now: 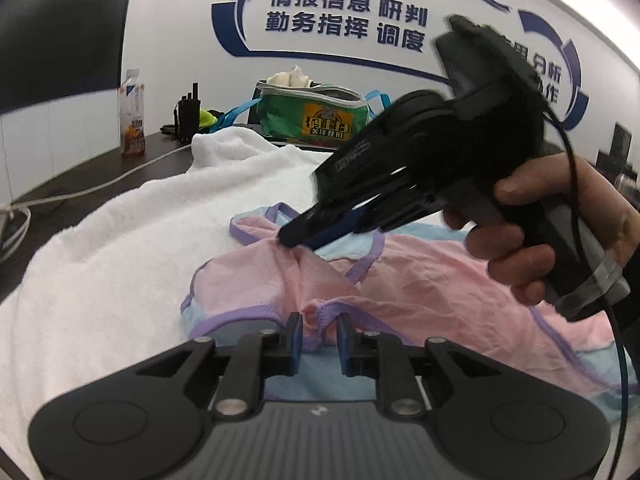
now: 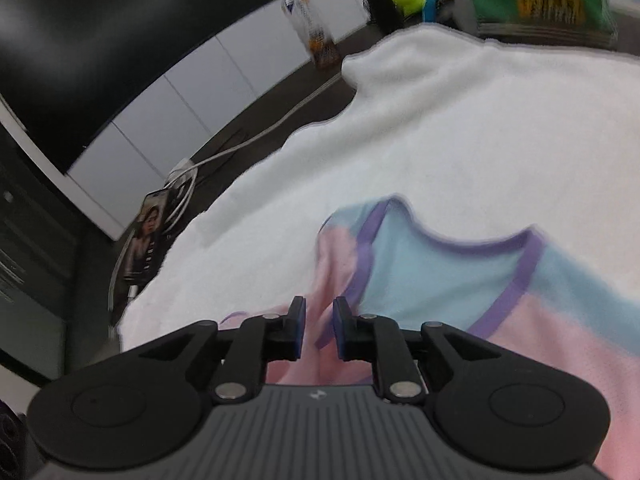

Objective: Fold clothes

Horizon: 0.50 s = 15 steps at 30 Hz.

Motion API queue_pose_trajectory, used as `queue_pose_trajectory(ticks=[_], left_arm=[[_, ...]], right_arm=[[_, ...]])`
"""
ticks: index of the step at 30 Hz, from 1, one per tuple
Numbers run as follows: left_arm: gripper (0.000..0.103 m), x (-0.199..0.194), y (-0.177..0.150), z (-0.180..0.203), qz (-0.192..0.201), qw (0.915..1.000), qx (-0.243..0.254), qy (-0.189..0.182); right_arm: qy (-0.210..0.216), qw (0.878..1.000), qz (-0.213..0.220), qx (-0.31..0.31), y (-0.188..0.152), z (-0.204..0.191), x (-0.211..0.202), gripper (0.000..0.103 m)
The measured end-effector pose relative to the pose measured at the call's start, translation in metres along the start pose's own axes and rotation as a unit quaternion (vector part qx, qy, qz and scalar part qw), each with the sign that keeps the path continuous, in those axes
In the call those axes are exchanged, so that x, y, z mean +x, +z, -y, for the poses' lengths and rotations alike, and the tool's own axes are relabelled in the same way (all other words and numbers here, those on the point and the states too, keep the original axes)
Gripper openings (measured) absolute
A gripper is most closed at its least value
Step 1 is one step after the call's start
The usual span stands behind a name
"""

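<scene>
A pink and light-blue garment with purple trim lies crumpled on a white towel. My left gripper is at its near edge, with a bunched pink and purple fold pinched between the blue pads. A hand holds my right gripper, which comes in from the right and nips the pink cloth near a strap. In the right wrist view, the right gripper has pink cloth of the garment between its fingers, over the towel.
A drink bottle, a black radio and a green bag stand on the dark table behind the towel. A white cable runs along the left. A phone lies by the towel's left edge.
</scene>
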<state>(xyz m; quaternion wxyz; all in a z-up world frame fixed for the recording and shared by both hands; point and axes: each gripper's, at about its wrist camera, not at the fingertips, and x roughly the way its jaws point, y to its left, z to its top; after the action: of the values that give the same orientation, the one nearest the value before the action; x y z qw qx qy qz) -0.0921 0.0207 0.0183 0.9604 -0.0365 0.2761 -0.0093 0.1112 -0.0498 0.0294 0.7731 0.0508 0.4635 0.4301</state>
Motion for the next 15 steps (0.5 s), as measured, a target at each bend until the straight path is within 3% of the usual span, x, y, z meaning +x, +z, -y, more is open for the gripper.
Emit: queue_pose_trajectory(ticks=[2,4,8,12,15], left_arm=[[0.004,0.004,0.0,0.001,-0.005,1.0,0.005,0.002],[0.003,0.001,0.003,0.001,0.0,1.0,0.001,-0.003],[0.002,-0.011,0.009,0.011,0.027,0.9994,0.015,-0.013],[0.002,-0.019,0.005,0.044,0.03,0.9961,0.065,-0.051],[0.01,-0.025,-0.006,0.065,0.025,0.9895,0.104,-0.097]], right_arm=[[-0.004,1.0,0.002,0.0,-0.005,0.0,0.0,0.011],[-0.018,1.0,0.017,-0.005,-0.013,0.0,-0.012,0.002],[-0.047,0.998,0.046,-0.013,-0.027,0.0,-0.037,0.001],[-0.075,0.994,0.076,-0.021,-0.041,0.0,-0.063,0.001],[-0.097,0.99,0.097,-0.027,-0.052,0.0,-0.081,0.001]])
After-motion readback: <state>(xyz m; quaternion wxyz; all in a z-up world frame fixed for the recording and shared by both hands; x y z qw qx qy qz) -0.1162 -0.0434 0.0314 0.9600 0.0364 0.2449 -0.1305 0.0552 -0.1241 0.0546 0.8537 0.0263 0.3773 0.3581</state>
